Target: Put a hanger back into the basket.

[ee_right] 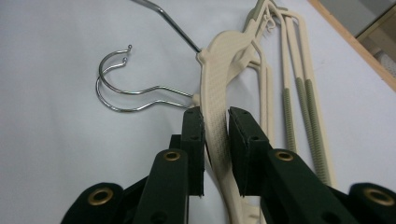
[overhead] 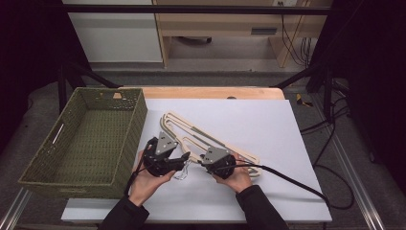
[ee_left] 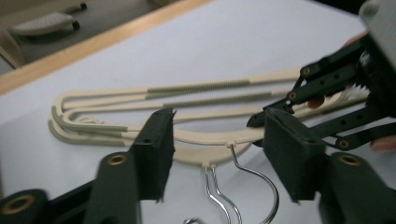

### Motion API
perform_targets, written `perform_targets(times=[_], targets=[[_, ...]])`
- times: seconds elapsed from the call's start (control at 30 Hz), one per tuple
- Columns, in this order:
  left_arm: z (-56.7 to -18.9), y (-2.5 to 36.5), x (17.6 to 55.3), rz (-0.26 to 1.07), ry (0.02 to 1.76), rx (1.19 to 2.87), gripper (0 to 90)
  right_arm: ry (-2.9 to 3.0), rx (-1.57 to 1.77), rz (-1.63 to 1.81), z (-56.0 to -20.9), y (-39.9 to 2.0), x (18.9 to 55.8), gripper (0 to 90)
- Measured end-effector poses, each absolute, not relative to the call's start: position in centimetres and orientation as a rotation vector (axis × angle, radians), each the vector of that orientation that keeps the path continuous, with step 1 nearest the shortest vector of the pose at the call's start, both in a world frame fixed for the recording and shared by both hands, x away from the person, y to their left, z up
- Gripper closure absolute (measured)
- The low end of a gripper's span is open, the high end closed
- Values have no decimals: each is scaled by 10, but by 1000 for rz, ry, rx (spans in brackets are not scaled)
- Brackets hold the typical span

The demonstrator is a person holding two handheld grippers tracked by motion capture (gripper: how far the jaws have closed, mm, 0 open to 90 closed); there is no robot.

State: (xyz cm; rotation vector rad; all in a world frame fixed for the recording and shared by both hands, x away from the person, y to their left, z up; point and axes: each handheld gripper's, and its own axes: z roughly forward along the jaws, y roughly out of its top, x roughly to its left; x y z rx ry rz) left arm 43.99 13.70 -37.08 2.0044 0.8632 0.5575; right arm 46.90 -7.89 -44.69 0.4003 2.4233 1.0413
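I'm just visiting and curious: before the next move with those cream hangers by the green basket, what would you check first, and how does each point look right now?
1. Right gripper astride one hanger: ok, its jaws flank the hanger's shoulder; whether they press it, cannot tell.
2. Left gripper let go: ok, jaws apart, nothing clamped between them.
3. Metal hooks free of snags: cannot tell; two hooks lie stacked close together.
4. Hangers separated from each other: not ok, they lie overlapped in a pile.
5. Basket ready to receive: ok, it stands open beside the white mat.
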Motion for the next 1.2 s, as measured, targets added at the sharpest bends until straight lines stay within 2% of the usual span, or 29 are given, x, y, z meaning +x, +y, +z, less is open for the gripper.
perform_targets(times=[0.1,0.2,0.27,0.43,0.77,1.2], targets=[[-362,147,437,576,845,1948,326,2409,391,1027,-442,-82,468,785],[-356,157,437,571,843,1902,286,2401,392,1023,-440,-83,468,791],[-354,163,437,557,846,1871,216,2384,392,1023,-435,-87,468,804],[-352,174,437,561,835,1830,139,2349,425,1042,-426,-98,469,824],[-357,182,433,584,795,1833,109,2246,481,1059,-412,-125,474,868],[-362,179,432,563,754,1857,113,2227,546,1162,-392,-149,468,869]])
